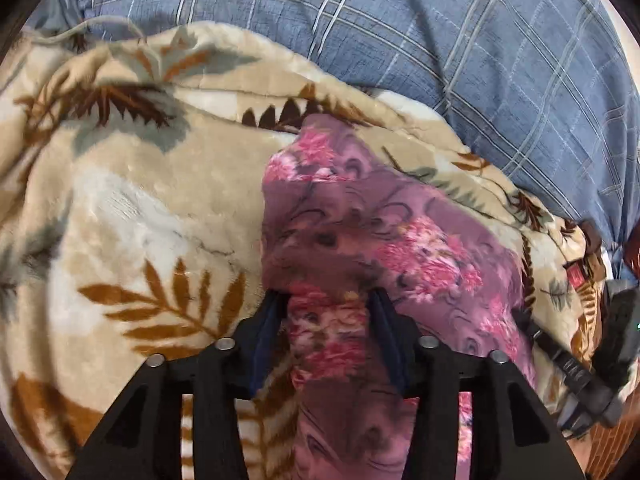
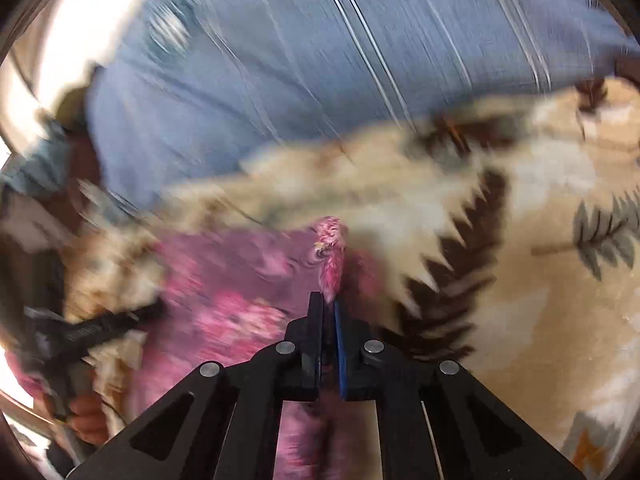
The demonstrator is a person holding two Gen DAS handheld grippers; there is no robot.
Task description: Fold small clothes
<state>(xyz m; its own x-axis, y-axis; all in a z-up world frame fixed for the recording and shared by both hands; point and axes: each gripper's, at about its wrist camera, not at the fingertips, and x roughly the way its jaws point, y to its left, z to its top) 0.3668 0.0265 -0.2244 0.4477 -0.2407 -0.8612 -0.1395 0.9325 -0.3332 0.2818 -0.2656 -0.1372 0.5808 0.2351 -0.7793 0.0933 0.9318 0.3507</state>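
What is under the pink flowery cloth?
The pink flowery cloth lies on a fuzzy beige leaf-print blanket, which shows all around it. A blue checked sheet lies behind. Whatever is directly beneath the cloth is covered.

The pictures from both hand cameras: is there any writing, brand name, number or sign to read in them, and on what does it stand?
None can be read.
Pale lettering on the right gripper's black finger, left camera: too blurred to read.
Pale lettering on the left gripper's black finger, right camera: too blurred to read.
Small red tag at the leaf-patterned blanket's edge: too small to tell whether it bears writing.
Pink floral garment and blue plaid cloth: patterns only, no words.
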